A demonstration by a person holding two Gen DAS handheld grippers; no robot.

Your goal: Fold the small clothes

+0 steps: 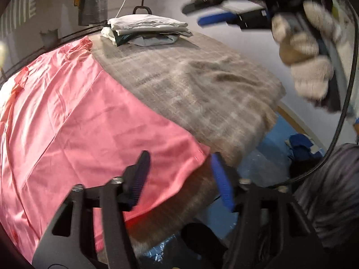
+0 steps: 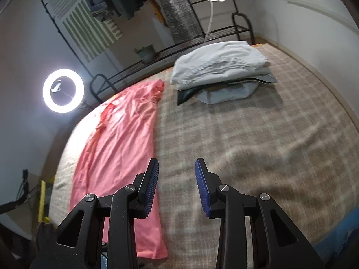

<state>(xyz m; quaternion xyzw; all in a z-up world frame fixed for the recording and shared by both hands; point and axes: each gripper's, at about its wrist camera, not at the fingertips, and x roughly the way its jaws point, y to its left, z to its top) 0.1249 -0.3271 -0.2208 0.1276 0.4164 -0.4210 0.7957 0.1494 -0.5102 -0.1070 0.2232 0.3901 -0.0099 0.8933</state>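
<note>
A pink garment (image 1: 85,116) lies spread flat on the left side of a bed covered by a beige plaid blanket (image 1: 197,85). It also shows in the right wrist view (image 2: 121,148) as a long strip. My left gripper (image 1: 179,177) is open and empty, hovering over the garment's near right corner at the bed's edge. My right gripper (image 2: 176,188) is open and empty above the blanket (image 2: 258,139), just right of the garment. The right gripper also shows in the left wrist view (image 1: 202,11), held high by a gloved hand.
A stack of folded clothes (image 2: 222,71) sits at the far end of the bed, also in the left wrist view (image 1: 148,29). A black metal rack (image 2: 179,49), a ring light (image 2: 63,90) and hanging clothes stand behind. Blue floor (image 1: 276,152) lies right of the bed.
</note>
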